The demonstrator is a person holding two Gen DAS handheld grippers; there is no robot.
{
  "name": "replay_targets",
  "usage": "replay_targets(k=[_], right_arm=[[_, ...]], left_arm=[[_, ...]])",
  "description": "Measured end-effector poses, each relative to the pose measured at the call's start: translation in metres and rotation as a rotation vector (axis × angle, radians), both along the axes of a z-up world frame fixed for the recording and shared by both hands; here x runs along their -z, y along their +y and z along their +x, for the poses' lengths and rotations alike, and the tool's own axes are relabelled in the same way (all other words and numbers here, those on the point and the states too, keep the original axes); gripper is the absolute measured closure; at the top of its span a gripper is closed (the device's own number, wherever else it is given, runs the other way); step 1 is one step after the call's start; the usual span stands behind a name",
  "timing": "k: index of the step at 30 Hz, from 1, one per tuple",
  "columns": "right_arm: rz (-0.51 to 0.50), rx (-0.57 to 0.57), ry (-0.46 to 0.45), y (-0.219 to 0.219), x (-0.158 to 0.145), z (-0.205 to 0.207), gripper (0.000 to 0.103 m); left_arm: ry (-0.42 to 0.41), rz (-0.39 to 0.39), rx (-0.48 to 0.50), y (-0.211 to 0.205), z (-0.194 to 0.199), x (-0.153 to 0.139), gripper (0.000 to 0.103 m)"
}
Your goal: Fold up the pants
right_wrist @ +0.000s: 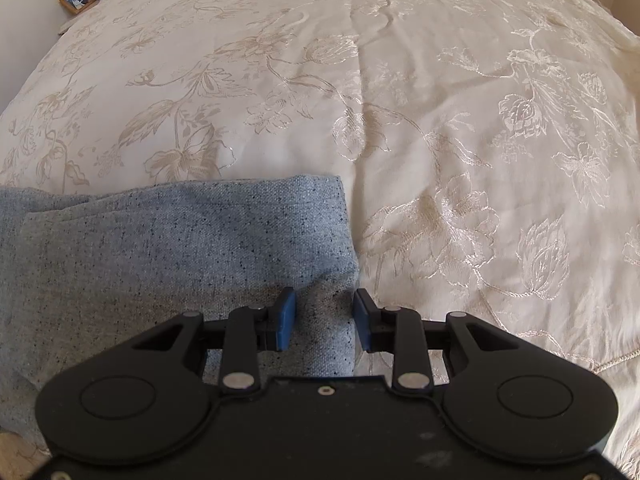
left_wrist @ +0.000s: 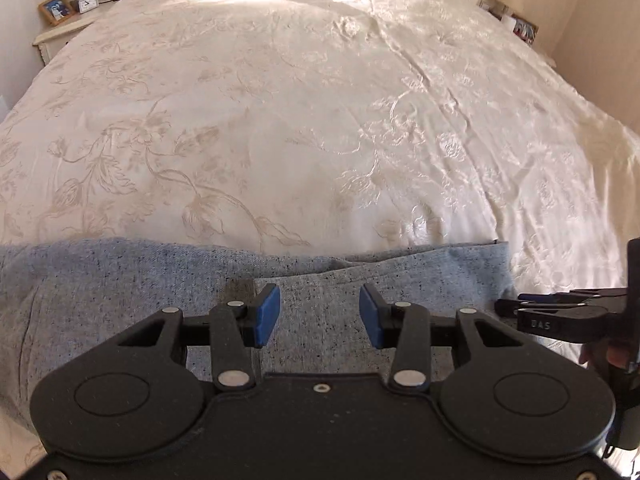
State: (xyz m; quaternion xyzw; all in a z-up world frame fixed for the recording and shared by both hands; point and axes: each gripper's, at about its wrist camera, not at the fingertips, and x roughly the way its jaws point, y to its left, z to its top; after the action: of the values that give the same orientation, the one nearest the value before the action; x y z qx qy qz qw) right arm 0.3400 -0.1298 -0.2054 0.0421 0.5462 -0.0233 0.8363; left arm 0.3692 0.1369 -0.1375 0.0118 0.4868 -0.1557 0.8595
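Observation:
The light blue speckled pants (left_wrist: 160,280) lie flat along the near edge of the bed, with layers folded over each other. My left gripper (left_wrist: 319,316) is open and empty, just above the pants near their middle. In the right wrist view the pants (right_wrist: 180,240) end in a straight right edge. My right gripper (right_wrist: 325,320) is open over that right edge, with fabric showing between its blue pads. The right gripper also shows in the left wrist view (left_wrist: 520,306), low at the pants' right end.
The cream floral bedspread (left_wrist: 320,120) covers the whole bed beyond the pants. A nightstand (left_wrist: 60,32) with a photo frame, clock and lamp stands at the far left. Another lamp and frames (left_wrist: 520,24) stand at the far right.

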Motion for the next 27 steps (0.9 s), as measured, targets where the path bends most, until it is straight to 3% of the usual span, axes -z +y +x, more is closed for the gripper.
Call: replay_targets(k=[2,4,6,10,14,17,21,24,27], right_arm=[[0.0,-0.006,0.0,-0.001,-0.001,0.0,0.071],[-0.002,-0.016,-0.002,-0.001,-0.003,0.0,0.071],[-0.005,-0.023,-0.012,-0.003,-0.007,-0.001,0.071],[-0.054,-0.032,-0.099,-0.005,-0.035,-0.012,0.071],[-0.005,-0.067,-0.181,-0.001,-0.062,-0.036,0.071],[0.024,-0.103,-0.153,0.009,-0.056,-0.05,0.071],[0.012,-0.127,-0.061,0.02,-0.029,-0.066,0.071],[-0.022,-0.164,-0.04,0.022,-0.02,-0.076,0.071],[0.005,-0.155,-0.069,0.016,-0.035,-0.081,0.071]], left_arm=[[0.062,0.079,-0.019,-0.008,0.012,0.022,0.053],[0.185,0.177,-0.071,-0.011,0.029,0.056,0.053],[0.236,0.13,-0.101,-0.003,0.037,0.071,0.052],[0.194,0.046,-0.171,0.014,0.021,0.04,0.054],[0.135,0.09,-0.149,0.016,-0.013,0.019,0.054],[0.192,0.121,-0.116,0.009,-0.028,0.034,0.054],[0.273,0.153,-0.145,0.007,-0.043,0.063,0.05],[0.272,0.133,-0.19,0.013,-0.05,0.052,0.05],[0.224,0.099,-0.241,0.03,-0.06,0.024,0.051]])
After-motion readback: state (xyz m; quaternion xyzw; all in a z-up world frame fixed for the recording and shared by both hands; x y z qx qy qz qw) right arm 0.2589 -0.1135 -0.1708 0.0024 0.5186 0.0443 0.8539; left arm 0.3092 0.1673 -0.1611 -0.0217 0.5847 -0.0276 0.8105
